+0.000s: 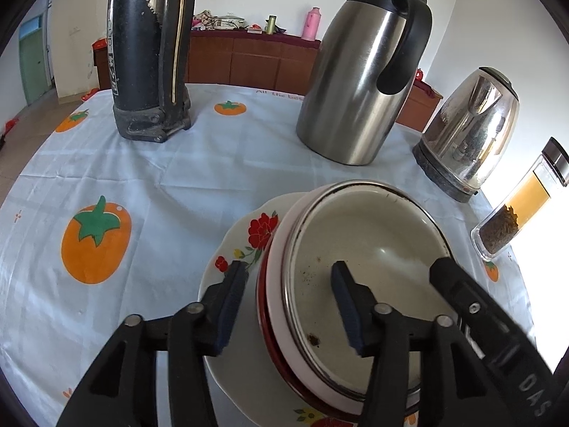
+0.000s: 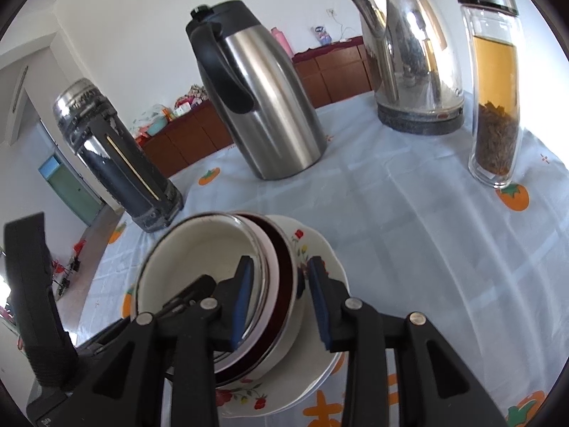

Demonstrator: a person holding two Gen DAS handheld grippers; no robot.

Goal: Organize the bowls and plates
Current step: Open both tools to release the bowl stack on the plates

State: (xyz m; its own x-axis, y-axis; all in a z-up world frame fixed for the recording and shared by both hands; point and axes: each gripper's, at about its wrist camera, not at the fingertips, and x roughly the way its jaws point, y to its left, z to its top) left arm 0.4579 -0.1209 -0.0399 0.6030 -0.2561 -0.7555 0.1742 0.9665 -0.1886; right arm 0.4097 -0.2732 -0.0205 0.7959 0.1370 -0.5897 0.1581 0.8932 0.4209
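Nested bowls sit on floral plate, stack near tabletop edge, kettles behind. Left claw spread, straddling bowl rims on its side. Right claw spread, straddling opposite rims. Neither pinching; likely paired for two-sided lift.

Bowls nest on the plate, before the jugs.
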